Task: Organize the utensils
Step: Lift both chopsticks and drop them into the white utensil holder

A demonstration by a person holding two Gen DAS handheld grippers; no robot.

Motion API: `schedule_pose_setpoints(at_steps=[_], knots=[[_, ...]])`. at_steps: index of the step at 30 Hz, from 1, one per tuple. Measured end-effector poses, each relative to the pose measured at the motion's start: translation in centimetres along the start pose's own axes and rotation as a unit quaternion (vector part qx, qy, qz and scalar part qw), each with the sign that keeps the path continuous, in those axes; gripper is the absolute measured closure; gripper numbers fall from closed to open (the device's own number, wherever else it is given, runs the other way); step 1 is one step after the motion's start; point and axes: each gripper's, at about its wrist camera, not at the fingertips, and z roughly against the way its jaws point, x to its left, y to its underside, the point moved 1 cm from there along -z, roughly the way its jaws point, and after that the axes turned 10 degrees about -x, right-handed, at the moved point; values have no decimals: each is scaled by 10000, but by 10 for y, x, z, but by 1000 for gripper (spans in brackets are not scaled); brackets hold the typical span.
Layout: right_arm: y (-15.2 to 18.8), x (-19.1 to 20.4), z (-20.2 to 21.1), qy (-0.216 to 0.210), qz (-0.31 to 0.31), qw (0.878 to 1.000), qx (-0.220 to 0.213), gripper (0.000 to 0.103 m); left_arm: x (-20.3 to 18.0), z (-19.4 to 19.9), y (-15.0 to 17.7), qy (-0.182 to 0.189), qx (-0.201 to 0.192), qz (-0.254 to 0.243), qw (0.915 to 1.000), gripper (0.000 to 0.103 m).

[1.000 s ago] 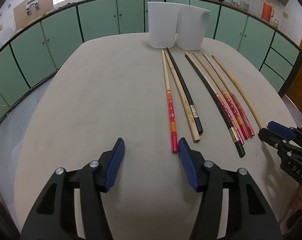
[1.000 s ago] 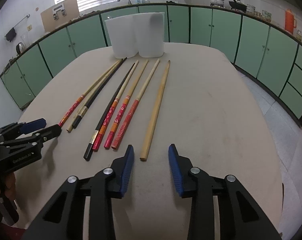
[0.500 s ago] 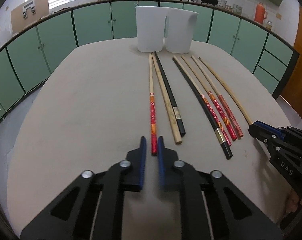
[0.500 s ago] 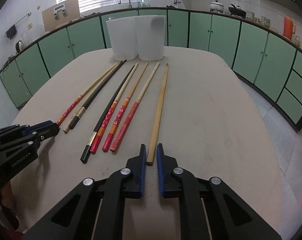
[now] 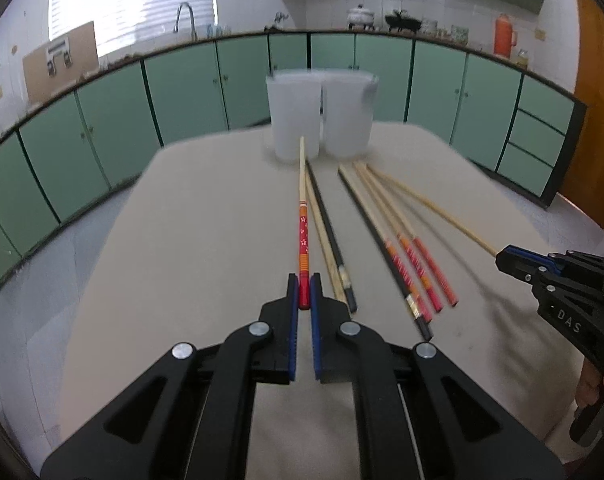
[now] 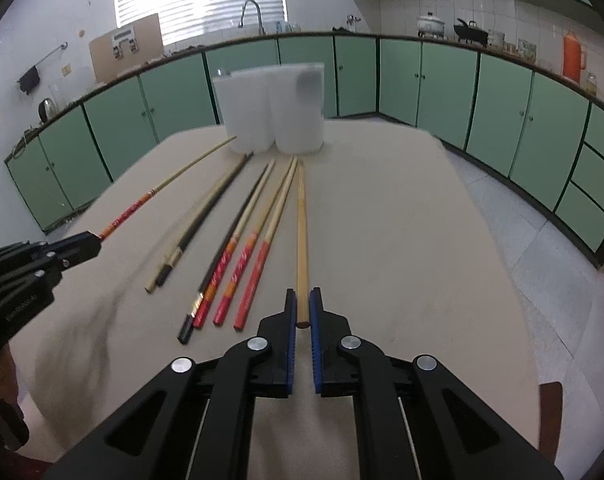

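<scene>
The left gripper [image 5: 304, 290] is clenched on the red end of a red-handled chopstick [image 5: 303, 236], its blue pads [image 5: 292, 320] pressing the stick from both sides with only the stick's width between them. The chopstick runs straight ahead from the jaws, lifted off the table [image 5: 190, 248], and its pale tip overlaps the front of the left white container [image 5: 292, 116]; whether tip and container touch cannot be told. The right gripper [image 6: 303, 306] is likewise closed on the near end of a plain wooden chopstick [image 6: 301, 236], which points toward the right white container [image 6: 298, 112]. In the left wrist view that stick's butt is hidden inside the right gripper's jaws at the frame's right edge, and the hand below it is cut off.

On the table between the two held sticks lie the rest: a plain and black pair [image 5: 334, 248] just beside the raised chopstick, then a black stick and three red-patterned chopsticks [image 6: 238, 276] side by side. Motion blur smears them and the table's far edge, so their patterns are hard to read. The two containers stand touching at the table's far end, before green cabinets [image 5: 190, 88].
</scene>
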Motion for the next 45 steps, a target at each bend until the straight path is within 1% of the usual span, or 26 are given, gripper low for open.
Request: schedule_pose_setpoints(at_steps=[5,8,11,14,16,20,23,25,28,33,37,45], knots=[[-24,-4,18,13,39,9996,-283,96,3,27,-30,41,-479,-26,9988,98],[-42,-5,30,13,66,9989,-466,96,2,37,-47,139,-550,-55,9984,98],[-59,-9,38,-10,66,9980,-636,96,2,40,-55,246,-403,-38,9989,98],[-67,-11,43,-11,15,9972,-749,96,4,40,-53,398,-208,65,9990,98],[-66,-13,43,0,3,9972,-748,96,4,33,-48,407,-93,92,9991,98],[-54,-10,36,24,-9,9983,-584,96,11,11,-25,299,267,240,9989,98],[-47,-12,33,-10,-66,9989,-467,96,19,6,-17,284,366,440,9980,98],[-50,-13,36,-26,-69,9984,-560,96,23,14,-22,257,205,470,9984,98],[-65,-13,41,-15,17,9972,-751,96,26,34,-43,176,-237,411,9987,98],[-89,-14,48,-52,143,9945,-1033,96,28,62,-82,214,-822,353,9958,98],[-111,-12,47,-161,167,9934,-1121,96,24,66,-97,265,-1005,358,9939,98],[-154,-15,43,-462,141,9919,-1174,96,28,53,-126,441,-1133,449,9916,98]])
